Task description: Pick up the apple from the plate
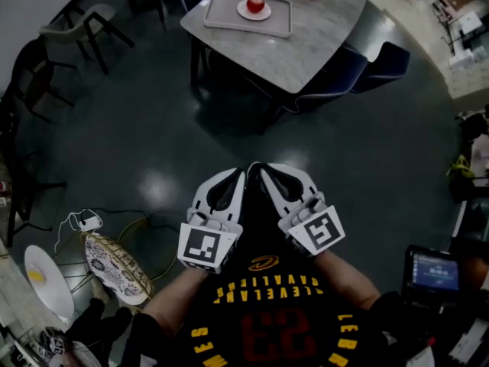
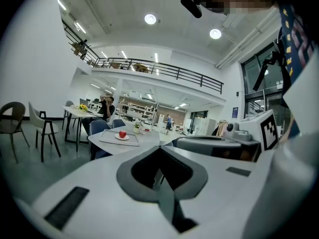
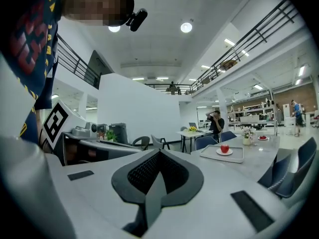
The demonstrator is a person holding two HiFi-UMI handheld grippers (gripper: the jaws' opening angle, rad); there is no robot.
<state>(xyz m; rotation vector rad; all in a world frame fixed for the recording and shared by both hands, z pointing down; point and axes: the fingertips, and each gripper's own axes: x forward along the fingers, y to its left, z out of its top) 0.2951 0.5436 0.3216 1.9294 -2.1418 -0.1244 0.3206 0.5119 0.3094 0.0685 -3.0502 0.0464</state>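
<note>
A dark floor carries a grey marble table (image 1: 306, 44). On its left part, a tray (image 1: 225, 10) holds a white plate (image 1: 243, 10) with the red apple (image 1: 256, 4). Well apart from it, the left gripper (image 1: 242, 174) and right gripper (image 1: 256, 168) sit side by side, jaws closed and empty.

Open floor (image 1: 153, 121) reaches the table (image 1: 321, 33); chairs (image 1: 386, 58) seemingly flank it.

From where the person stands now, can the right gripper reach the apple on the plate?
Probably not. The apple sits on its plate on a table far ahead, while the right gripper is shut near the body. Mostly floor lies between, so stepping closer should help.
</note>
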